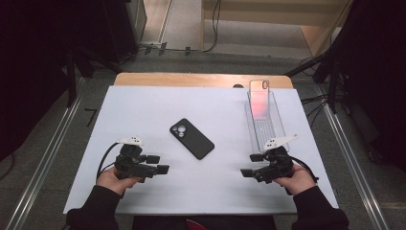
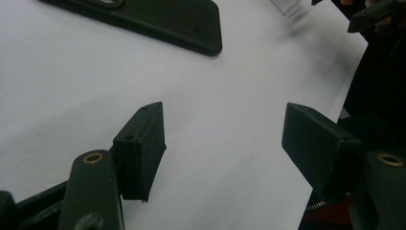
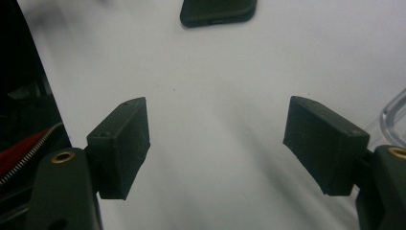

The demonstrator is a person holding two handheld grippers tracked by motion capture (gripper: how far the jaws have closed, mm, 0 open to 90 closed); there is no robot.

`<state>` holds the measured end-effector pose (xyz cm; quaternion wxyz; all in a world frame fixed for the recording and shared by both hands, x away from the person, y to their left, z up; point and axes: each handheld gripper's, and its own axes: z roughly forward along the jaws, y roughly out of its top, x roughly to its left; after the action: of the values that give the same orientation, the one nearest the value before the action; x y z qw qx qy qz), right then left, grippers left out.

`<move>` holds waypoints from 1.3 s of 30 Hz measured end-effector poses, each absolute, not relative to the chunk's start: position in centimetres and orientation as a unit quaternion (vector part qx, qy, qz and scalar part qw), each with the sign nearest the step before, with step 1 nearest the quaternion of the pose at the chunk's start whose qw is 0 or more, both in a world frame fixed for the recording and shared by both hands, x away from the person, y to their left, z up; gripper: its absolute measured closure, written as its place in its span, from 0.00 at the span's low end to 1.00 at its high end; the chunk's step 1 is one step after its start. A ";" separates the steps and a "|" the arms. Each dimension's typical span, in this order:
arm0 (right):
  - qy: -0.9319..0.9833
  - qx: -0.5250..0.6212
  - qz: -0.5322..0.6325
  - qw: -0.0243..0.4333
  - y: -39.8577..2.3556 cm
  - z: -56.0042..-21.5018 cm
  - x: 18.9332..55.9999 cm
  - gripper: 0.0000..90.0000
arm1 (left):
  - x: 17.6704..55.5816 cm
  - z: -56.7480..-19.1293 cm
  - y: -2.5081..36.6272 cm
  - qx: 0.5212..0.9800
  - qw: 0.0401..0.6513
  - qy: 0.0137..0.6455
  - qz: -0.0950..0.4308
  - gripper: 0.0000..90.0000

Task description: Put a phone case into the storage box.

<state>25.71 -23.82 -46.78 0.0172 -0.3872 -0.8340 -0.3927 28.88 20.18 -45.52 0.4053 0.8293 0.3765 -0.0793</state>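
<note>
High view: white table (image 1: 143,110), person's hands in from the bottom edge. Left gripper (image 1: 159,164) low over the near-left part of the table, jaws pointing toward the middle, parted with nothing between them. Right gripper (image 1: 252,165) mirrors it at near right, jaws also parted and empty. Black phone case (image 1: 191,138) lies flat near the table's centre, camera cut-out at its far-left end, set on a diagonal — between the two grippers but farther up the table, apart from both. At far right a clear tray (image 1: 277,125) with a pink phone case (image 1: 259,98) leaning up at its far end.

Left gripper view: both black jaws wide apart over bare white table (image 2: 95,86), gripping nothing. Black phone case (image 2: 158,21) lies well ahead at the top edge, not touched. Right gripper (image 2: 378,14) partly seen at the top right corner.

Right gripper view: jaws wide apart and empty over the table (image 3: 220,96) — black phone case (image 3: 218,12) ahead at the top edge, clear tray (image 3: 395,117) rim at the right edge.
</note>
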 end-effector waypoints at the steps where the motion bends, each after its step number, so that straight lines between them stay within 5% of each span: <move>1: -0.828 -0.396 -0.397 0.020 -23.7 -46.6 25.9 0.23 | 28.9 -45.5 20.2 0.828 0.406 0.378 -0.079 0.35; 35: -0.803 -0.422 -0.420 -0.010 -16.8 -44.5 31.1 0.16 | 29.1 -45.5 20.4 0.827 0.405 0.383 -0.072 0.35; 39: -0.805 -0.420 -0.418 -0.008 -16.0 -44.6 32.0 0.08 | 29.1 -45.5 20.4 0.826 0.407 0.383 -0.072 0.35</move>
<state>32.01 -15.97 -44.61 -0.0078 -0.4203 -0.8051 -0.4184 29.05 20.44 -45.46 0.4071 0.8261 0.3829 -0.0721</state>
